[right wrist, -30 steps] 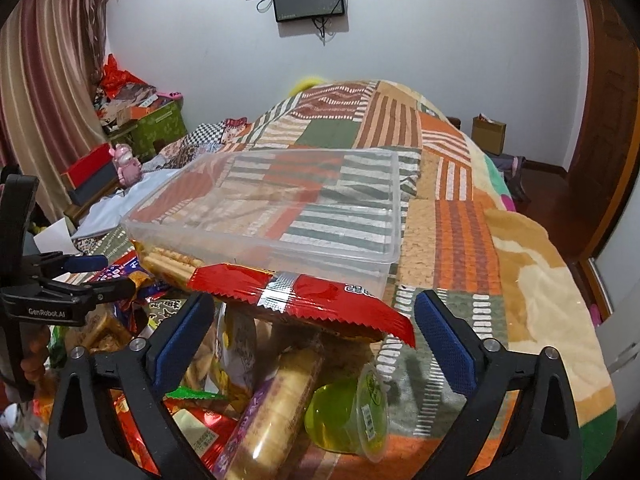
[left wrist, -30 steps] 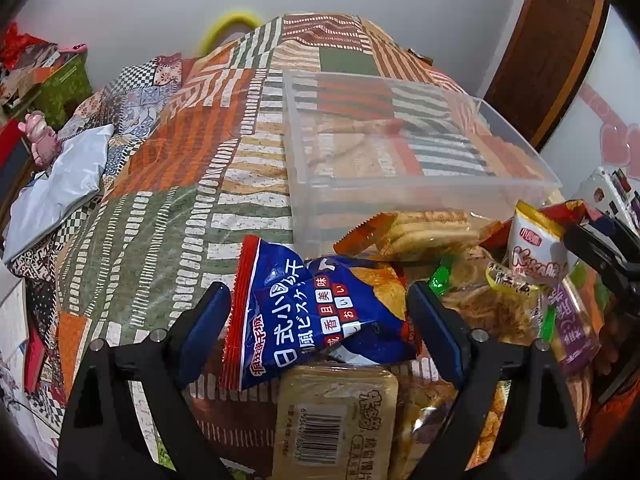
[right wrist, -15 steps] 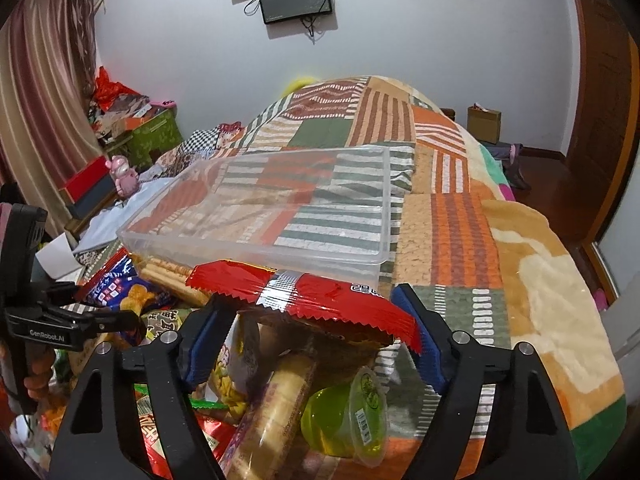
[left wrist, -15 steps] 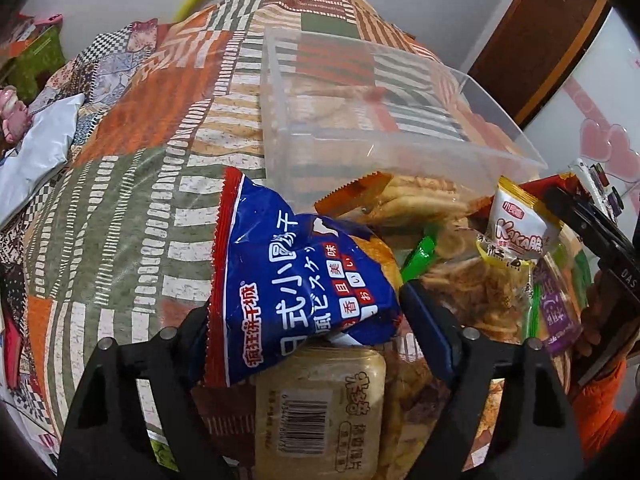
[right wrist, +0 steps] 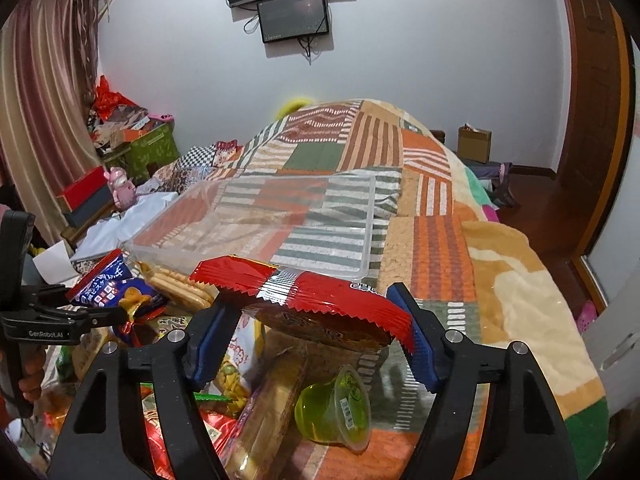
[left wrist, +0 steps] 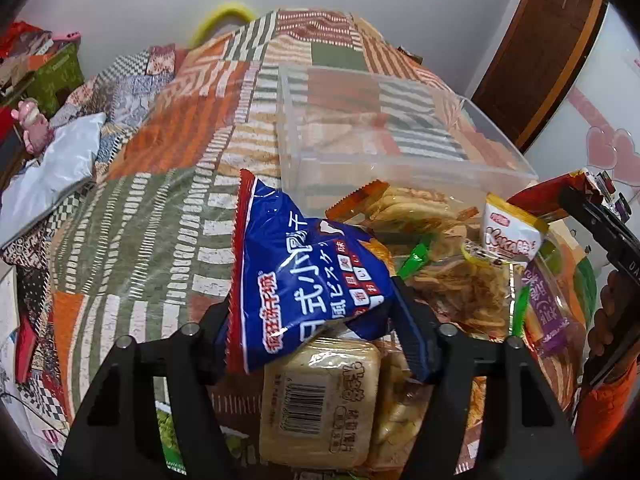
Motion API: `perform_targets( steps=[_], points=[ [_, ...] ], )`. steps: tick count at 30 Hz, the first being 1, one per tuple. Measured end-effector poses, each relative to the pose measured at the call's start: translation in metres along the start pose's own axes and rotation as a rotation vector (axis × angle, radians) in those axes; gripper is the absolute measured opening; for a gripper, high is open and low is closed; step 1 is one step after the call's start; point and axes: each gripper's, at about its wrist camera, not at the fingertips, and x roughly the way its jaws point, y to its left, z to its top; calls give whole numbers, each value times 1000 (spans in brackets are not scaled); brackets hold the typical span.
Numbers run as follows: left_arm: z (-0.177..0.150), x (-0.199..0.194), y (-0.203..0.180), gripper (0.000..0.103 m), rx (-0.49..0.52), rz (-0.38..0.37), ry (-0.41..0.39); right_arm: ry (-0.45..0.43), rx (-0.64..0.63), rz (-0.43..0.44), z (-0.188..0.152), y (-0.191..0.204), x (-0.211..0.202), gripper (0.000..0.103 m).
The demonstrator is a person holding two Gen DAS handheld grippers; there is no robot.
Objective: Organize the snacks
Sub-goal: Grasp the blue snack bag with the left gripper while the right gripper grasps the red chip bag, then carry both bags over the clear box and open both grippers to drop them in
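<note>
the left gripper (left wrist: pixel 316 320) has just been closing and its pads now pinch the blue snack bag (left wrist: pixel 304 276), which stands tilted above the snack pile (left wrist: pixel 460 280). the right gripper (right wrist: pixel 312 340) has likewise been closing and clamps the red snack packet (right wrist: pixel 304 300) across its short width, the packet's long axis running left to right. outward from both claws, the clear plastic bin (right wrist: pixel 280 220) sits on the patchwork blanket (right wrist: pixel 432 248), just beyond the pile and directly on the far side. its long axis runs away from the claws, and both hands look about equally near, so each load likely needs a short carry forward over the near rim.
</note>
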Motion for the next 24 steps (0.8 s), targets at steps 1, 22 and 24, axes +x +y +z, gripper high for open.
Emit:
perform_targets(
  steps=[1, 22, 24],
  points=[
    [0, -4, -1, 66, 1, 3, -10, -7, 0, -1, 1, 0, -3, 71],
    [16, -72, -31, 61, 60, 2, -214, -116, -11, 14, 21, 8, -31, 63],
    [23, -72, -34, 61, 62, -2, -228, -125, -11, 21, 26, 8, -31, 63]
  ],
)
